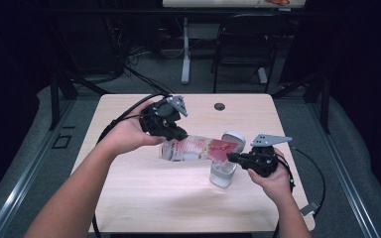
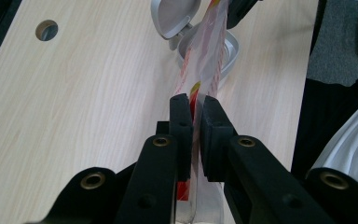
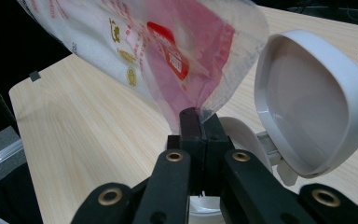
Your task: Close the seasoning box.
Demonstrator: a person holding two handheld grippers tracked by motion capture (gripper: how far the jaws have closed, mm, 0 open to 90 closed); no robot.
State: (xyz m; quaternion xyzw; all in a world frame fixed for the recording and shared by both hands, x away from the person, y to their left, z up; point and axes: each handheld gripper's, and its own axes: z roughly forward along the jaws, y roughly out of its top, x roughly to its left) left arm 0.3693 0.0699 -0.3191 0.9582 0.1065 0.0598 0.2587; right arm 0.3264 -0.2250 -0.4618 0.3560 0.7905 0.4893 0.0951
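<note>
Nearest, the right gripper is pinching one end of the clear plastic bag with red and yellow print, jaws pressed together on the film. Beneath it, the white plastic container with a hinged lid is standing open on the light wooden table (lid tilted back). Farther off, the left gripper is clamping the bag's other end, holding it stretched above the table.

Lab: dark curtains, cables, bare table.
</note>
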